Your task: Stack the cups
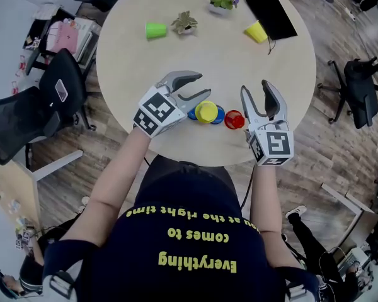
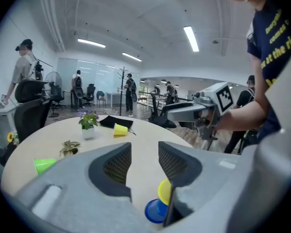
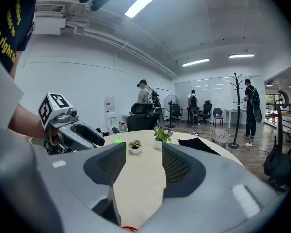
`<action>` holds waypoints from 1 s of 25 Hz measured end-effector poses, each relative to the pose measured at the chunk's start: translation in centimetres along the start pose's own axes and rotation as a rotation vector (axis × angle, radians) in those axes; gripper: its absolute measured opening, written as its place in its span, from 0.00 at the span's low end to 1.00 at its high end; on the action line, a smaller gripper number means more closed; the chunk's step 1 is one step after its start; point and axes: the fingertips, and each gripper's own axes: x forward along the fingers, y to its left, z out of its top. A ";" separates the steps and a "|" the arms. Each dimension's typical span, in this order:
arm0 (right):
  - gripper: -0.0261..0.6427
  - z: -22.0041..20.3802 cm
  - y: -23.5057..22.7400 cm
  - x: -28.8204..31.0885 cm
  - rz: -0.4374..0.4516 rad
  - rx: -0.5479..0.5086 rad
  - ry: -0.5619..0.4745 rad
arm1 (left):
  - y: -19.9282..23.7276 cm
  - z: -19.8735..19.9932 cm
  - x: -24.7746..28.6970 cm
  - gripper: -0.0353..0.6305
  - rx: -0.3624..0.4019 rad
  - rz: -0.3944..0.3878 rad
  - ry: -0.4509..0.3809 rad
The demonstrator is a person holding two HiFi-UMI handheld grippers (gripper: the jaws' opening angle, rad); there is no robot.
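Hovering two empty hand-held grippers over a cluster of plastic cups at the near edge of a round beige table (image 1: pixel 227 61).

The left gripper (image 1: pixel 200 87) has its jaws partly apart with nothing between them. Just beside it, a yellow plastic cup (image 1: pixel 206 111) sits touching a blue plastic cup (image 1: pixel 218 114), though how they nest is unclear. The right gripper (image 1: pixel 255 92) stands wider open and also holds nothing, with a small red plastic cup (image 1: pixel 234 119) just beside it. Far across the table, a green plastic cup (image 1: pixel 155 29) and a second yellow cup (image 1: pixel 256 31) lie on their sides. Stacking looks to be at an early stage. The next move likely calls for closing on the red cup and seating it squarely on the yellow-and-blue pair.
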 end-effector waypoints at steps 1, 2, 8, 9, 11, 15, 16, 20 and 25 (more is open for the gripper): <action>0.41 0.0 -0.3 0.4 -0.002 -0.001 0.003 | 1.1 0.0 -0.1 0.32 -0.009 0.039 -0.012; 0.41 0.0 -0.7 0.7 -0.005 -0.003 0.006 | 2.2 0.0 -0.2 0.31 -0.019 0.076 -0.022; 0.40 -0.2 -3.8 3.7 -0.033 -0.024 0.028 | 7.4 -1.3 -0.7 0.30 -0.128 0.213 -0.067; 0.39 -0.4 -4.6 4.3 -0.040 -0.034 0.037 | 8.0 -1.4 -0.8 0.30 -0.143 0.223 -0.073; 0.39 -1.0 -6.2 5.7 -0.052 -0.053 0.058 | 9.1 -1.7 -0.9 0.29 -0.167 0.239 -0.081; 0.39 -2.1 -9.4 8.4 -0.066 -0.076 0.098 | 11.3 -2.5 -0.9 0.27 -0.208 0.280 -0.092; 0.39 -2.4 -10.0 9.0 -0.067 -0.080 0.106 | 11.8 -2.7 -0.9 0.27 -0.221 0.292 -0.098; 0.39 -3.7 -12.1 11.3 -0.062 -0.057 0.130 | 13.6 -3.3 -0.7 0.27 -0.270 0.329 -0.118; 0.39 -5.9 -14.7 14.0 -0.037 0.038 0.157 | 15.0 -4.1 0.0 0.26 -0.304 0.341 -0.116</action>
